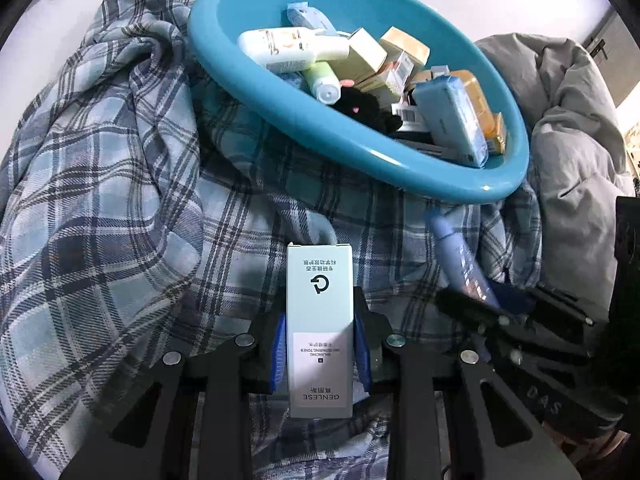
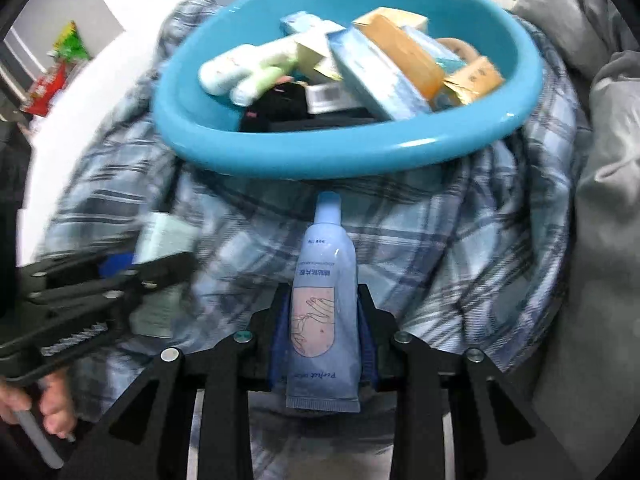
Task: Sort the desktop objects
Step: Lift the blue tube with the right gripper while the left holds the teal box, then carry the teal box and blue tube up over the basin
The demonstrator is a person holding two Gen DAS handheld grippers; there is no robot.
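Observation:
My left gripper (image 1: 320, 344) is shut on a pale green toner box (image 1: 319, 320), held upright above the plaid cloth. My right gripper (image 2: 323, 336) is shut on a light blue cream tube (image 2: 325, 304), cap pointing toward the basin. The blue plastic basin (image 1: 304, 120) sits tilted on the cloth just beyond both grippers, filled with several boxes, bottles and a black fuzzy item. In the left wrist view the blue tube (image 1: 460, 256) and right gripper (image 1: 496, 320) show at the right. In the right wrist view the toner box (image 2: 164, 240) and left gripper (image 2: 132, 280) show at the left.
A blue plaid cloth (image 1: 100, 200) lies crumpled under everything. A grey padded quilt (image 1: 572, 152) is bunched at the right. In the right wrist view a hand (image 2: 48, 404) holds the left gripper's handle, and a white surface (image 2: 60, 120) lies at the left.

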